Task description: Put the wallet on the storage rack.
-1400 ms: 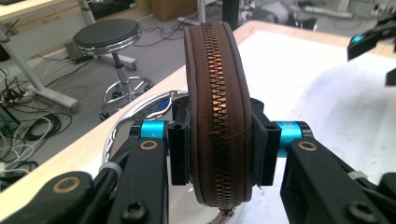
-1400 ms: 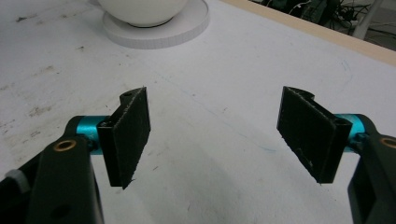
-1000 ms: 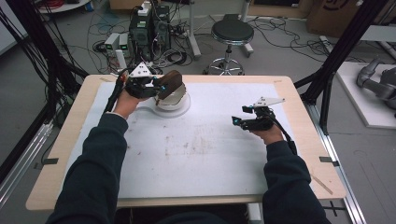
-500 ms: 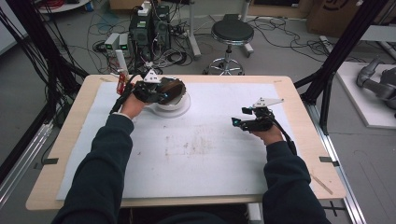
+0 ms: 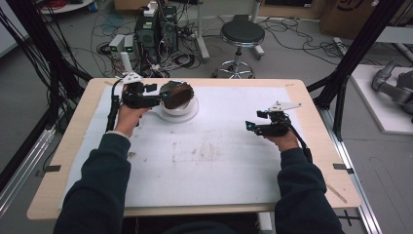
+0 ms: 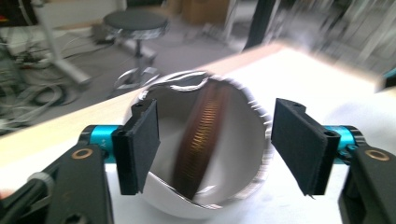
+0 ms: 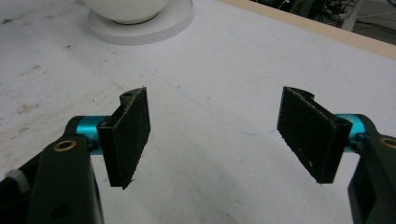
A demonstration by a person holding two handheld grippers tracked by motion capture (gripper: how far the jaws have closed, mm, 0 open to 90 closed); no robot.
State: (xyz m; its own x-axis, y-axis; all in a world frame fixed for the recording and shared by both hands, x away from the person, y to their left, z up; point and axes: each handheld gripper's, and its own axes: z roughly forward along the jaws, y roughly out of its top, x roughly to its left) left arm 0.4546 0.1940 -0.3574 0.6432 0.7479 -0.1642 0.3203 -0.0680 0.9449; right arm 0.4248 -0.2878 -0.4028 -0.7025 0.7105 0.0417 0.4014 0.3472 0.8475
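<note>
Left gripper view: left gripper jaws, just opened, stand clear of the brown disc in the white bowl; straight withdrawal is advised.

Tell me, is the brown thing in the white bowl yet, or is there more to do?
Nearly done. The brown disc stands on edge inside the white bowl, which sits on a saucer. The left gripper has just been opening; its pads stand clear of the disc. The right gripper waits open over the mat. Left to do: probably just pulling the left gripper back.
</note>
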